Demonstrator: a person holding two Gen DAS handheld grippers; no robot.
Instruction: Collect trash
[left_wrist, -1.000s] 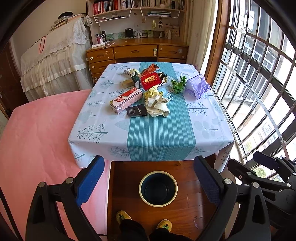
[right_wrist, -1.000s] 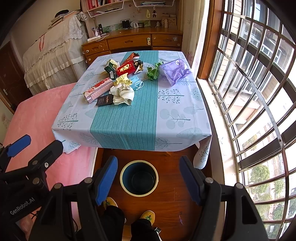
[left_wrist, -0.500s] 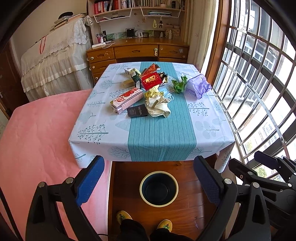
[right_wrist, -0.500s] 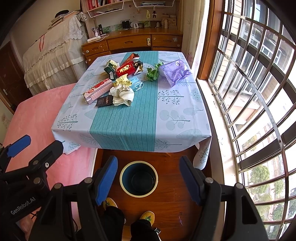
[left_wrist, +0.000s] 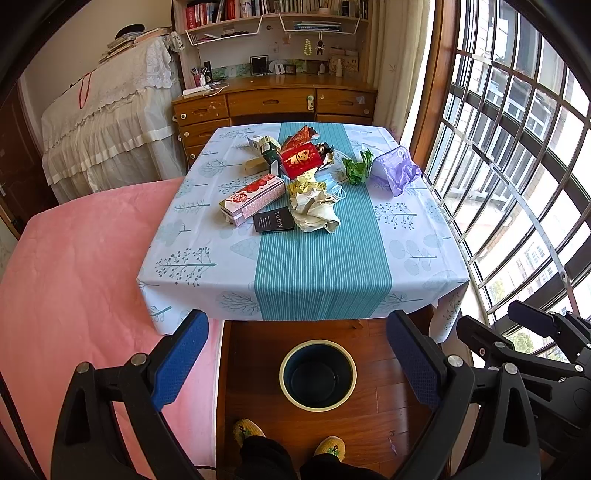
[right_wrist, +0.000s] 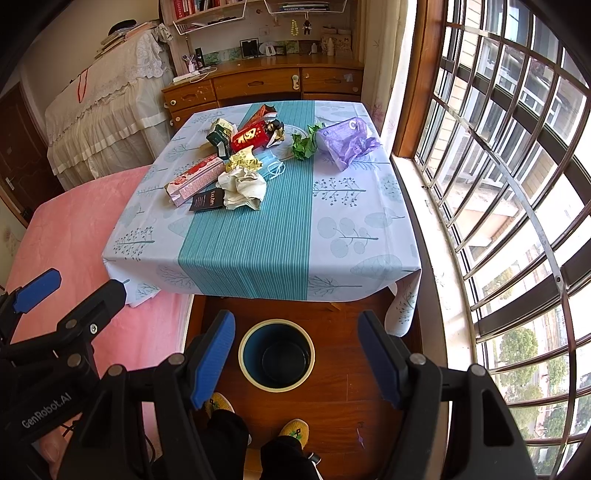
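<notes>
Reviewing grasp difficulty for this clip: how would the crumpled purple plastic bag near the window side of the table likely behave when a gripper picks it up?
The purple bag looks thin and crumpled, so it is probably floppy and would collapse between the pads. It seems very light, likely to slide on the tablecloth if nudged. Both grippers are open and well short of it.

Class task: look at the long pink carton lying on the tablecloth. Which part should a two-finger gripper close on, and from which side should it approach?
Probably grip the pink carton across its narrow width, near the middle, coming from above. It lies flat with both long sides exposed, while the black card sits close against its near end.
</notes>
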